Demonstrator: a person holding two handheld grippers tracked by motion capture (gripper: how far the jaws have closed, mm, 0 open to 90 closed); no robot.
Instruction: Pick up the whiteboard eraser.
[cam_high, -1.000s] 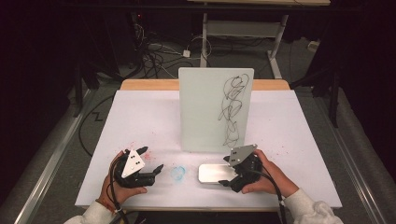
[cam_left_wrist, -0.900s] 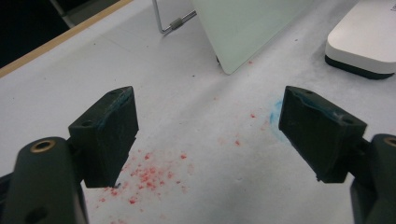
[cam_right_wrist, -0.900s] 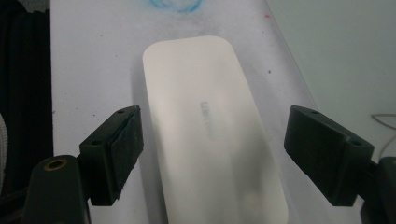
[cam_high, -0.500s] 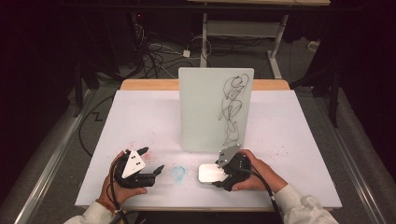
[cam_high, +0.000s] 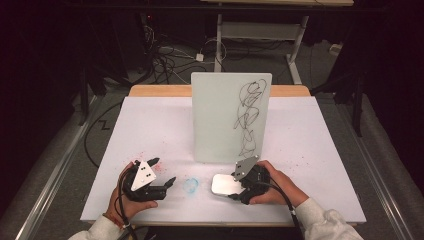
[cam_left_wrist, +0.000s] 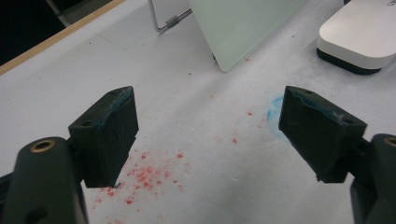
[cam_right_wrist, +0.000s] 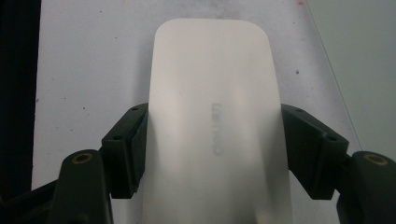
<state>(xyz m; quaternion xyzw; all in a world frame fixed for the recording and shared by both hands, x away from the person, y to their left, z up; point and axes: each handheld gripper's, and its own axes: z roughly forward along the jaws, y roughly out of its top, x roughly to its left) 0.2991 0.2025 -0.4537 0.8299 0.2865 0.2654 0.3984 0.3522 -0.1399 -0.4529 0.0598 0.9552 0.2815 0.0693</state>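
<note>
An upright white board (cam_high: 220, 120) with a black scribble (cam_high: 248, 117) on its right half stands mid-table. In front of it lies a flat white eraser block (cam_high: 222, 184), and my right gripper (cam_high: 236, 187) is shut on its near end. In the right gripper view both jaws press the eraser block's (cam_right_wrist: 215, 116) long sides. At the front left my left gripper (cam_high: 164, 170) rests open on the table with nothing between its jaws; in its own view, the left gripper (cam_left_wrist: 208, 100) has blue-stained pads (cam_left_wrist: 114, 121).
A blue smear (cam_high: 190, 185) marks the white tabletop (cam_high: 150, 125) between the two grippers. Red specks (cam_left_wrist: 149, 172) lie under the left gripper. The board's metal stand leg (cam_left_wrist: 168, 21) sticks out behind it. Cables and desk legs sit on the floor beyond the table.
My right gripper slid left over the eraser block's near end and now grips it. The left gripper and the board have stayed still.
</note>
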